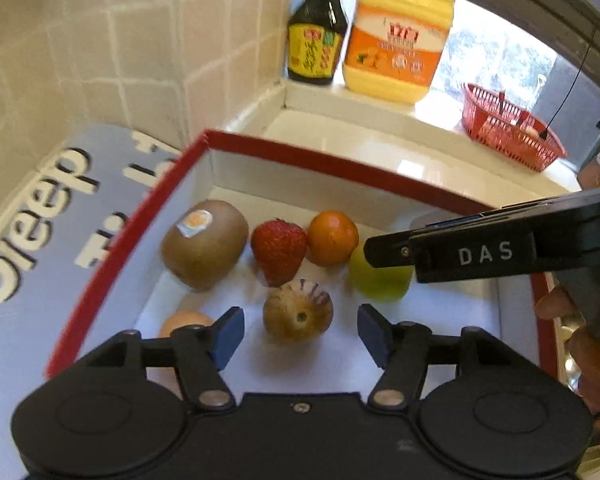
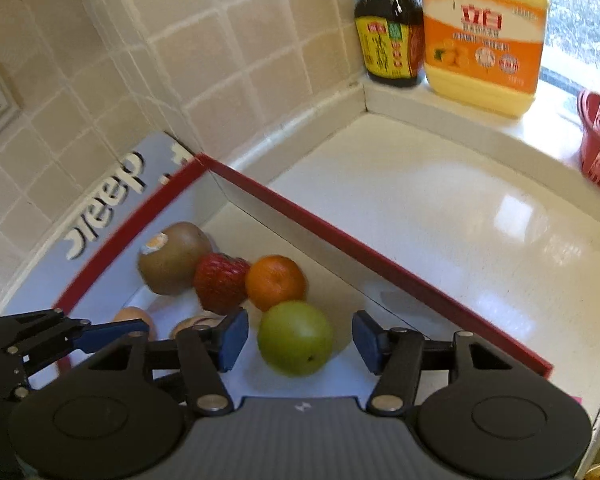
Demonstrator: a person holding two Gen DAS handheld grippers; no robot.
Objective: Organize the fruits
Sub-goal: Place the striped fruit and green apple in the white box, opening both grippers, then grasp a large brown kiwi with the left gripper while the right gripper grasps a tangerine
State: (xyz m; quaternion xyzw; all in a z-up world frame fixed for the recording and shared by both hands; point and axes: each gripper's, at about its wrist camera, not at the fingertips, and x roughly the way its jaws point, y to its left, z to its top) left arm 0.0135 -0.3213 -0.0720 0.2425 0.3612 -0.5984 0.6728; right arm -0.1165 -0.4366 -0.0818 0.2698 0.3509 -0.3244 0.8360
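Observation:
A red-rimmed white box [image 1: 320, 164] [image 2: 340, 236] holds several fruits: a kiwi [image 1: 204, 242] [image 2: 172, 258], a strawberry [image 1: 278, 250] [image 2: 220, 282], a mandarin [image 1: 332, 238] [image 2: 275, 282], a green apple [image 1: 380, 280] [image 2: 296, 338], a brown round fruit with purple marks [image 1: 298, 312] [image 2: 196, 324] and a peach-coloured fruit [image 1: 184, 322] [image 2: 134, 318]. My left gripper [image 1: 300, 332] is open, its pads either side of the brown fruit. My right gripper [image 2: 300, 340] is open around the green apple; it also shows in the left wrist view [image 1: 460, 252].
The box sits on a white counter [image 2: 440, 208] in a tiled corner. The box lid [image 1: 40, 220] leans at the left. A dark sauce bottle [image 1: 316, 36], a yellow detergent jug [image 1: 400, 40] and a red basket [image 1: 508, 128] stand on the window ledge.

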